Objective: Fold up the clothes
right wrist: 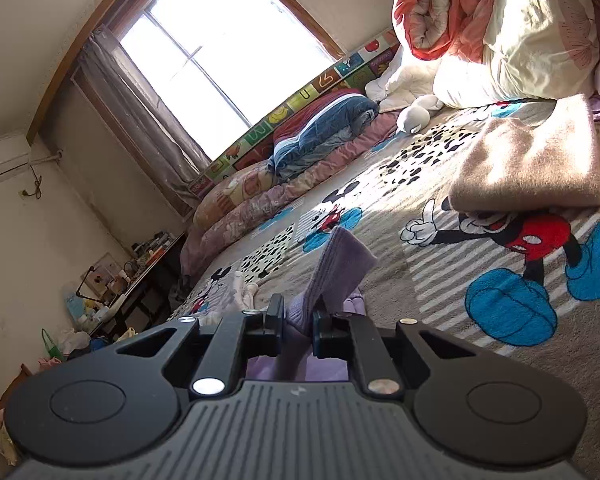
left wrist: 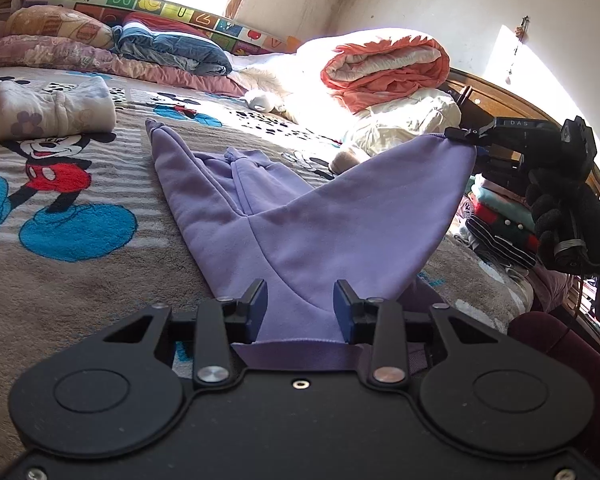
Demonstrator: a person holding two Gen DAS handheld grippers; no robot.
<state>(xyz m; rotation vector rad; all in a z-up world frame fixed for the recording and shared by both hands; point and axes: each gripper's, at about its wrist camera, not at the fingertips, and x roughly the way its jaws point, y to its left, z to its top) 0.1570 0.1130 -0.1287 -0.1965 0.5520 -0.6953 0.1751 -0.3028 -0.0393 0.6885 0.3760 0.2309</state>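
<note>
The right gripper point(left wrist: 466, 134), seen from the left wrist camera, bears small pale letters that read roughly "DAS" on its black body. The colourful alphabet mat point(left wrist: 188, 12) along the window shows single large characters, among them "W", "U" and "2".

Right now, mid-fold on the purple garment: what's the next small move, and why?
Probably carry the right claw across and lay its lifted end down over the flat part. It is shut on the purple garment, whose corner hangs raised above the bedspread. The left claw is open with the waistband between its fingers, so close it first to anchor the fabric.
</note>
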